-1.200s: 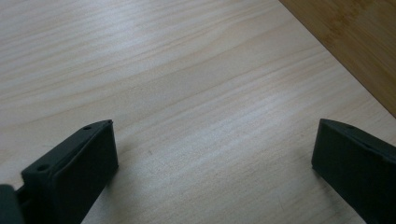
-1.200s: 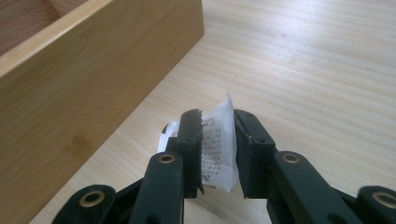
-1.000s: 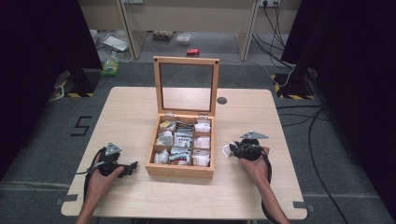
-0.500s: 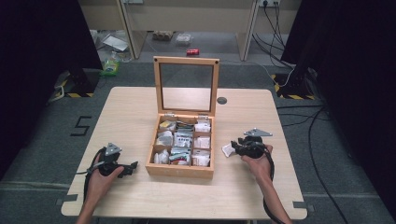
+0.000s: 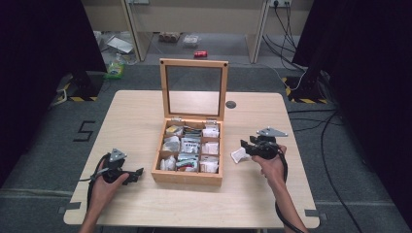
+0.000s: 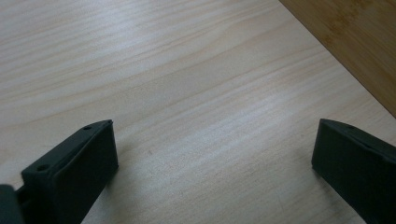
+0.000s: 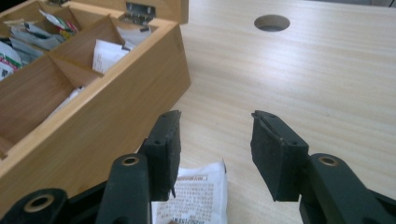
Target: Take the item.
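Released white printed packet (image 7: pixel 198 193), flat beside box (image 7: pixel 116 116)

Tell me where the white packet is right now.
In the high view the white packet lies on the table right of the wooden box, just below the right gripper, whose jaws have just been opening above it.

The open box (image 5: pixel 187 175) sits mid-worktop (image 5: pixel 145 116), packets in its compartments. A sachet (image 5: pixel 238 155) lies just right of it. The left tool (image 5: pixel 138 173) lies left of the box.

Left gripper (image 5: pixel 137 173) sits low with jaws spread wide, forearm in from below. Right gripper (image 5: pixel 244 146) has jaws parted, they've just been opening.
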Demonstrator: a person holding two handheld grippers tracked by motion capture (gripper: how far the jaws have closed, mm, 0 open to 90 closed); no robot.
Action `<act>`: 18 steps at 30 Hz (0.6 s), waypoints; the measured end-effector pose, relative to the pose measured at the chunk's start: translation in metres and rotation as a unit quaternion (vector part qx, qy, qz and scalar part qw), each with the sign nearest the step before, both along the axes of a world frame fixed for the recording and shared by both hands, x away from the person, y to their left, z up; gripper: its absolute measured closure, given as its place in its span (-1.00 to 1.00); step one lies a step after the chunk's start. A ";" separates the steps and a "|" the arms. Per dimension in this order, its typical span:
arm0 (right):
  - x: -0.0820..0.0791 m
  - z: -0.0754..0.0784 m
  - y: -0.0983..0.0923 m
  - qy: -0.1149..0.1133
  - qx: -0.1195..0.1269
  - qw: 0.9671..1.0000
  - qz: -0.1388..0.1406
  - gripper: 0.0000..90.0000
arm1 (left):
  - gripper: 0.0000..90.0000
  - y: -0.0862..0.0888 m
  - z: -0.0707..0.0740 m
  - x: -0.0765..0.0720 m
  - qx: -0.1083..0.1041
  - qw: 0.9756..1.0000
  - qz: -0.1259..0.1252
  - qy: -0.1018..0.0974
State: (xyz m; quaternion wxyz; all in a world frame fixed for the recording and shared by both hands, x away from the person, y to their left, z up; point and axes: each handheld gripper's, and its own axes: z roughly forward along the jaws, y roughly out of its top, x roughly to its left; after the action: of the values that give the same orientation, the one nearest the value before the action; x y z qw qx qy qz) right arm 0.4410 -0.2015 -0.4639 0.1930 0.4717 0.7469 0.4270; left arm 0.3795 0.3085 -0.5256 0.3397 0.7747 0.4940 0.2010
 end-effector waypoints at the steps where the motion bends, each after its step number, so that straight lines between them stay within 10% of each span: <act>1: 0.001 0.001 0.000 -0.002 0.001 1.000 -0.001 0.14 | -1.00 0.000 0.000 0.000 0.000 1.000 0.000 0.000; 18: 0.024 0.017 0.010 -0.014 0.017 1.000 0.001 0.08 | -1.00 0.000 0.000 0.000 0.000 1.000 0.000 0.000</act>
State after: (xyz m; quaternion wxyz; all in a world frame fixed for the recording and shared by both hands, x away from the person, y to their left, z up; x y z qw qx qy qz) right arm 0.4648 -0.1917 -0.4473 0.1951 0.4684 0.7371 0.4463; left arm 0.3795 0.3085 -0.5255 0.3395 0.7748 0.4939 0.2010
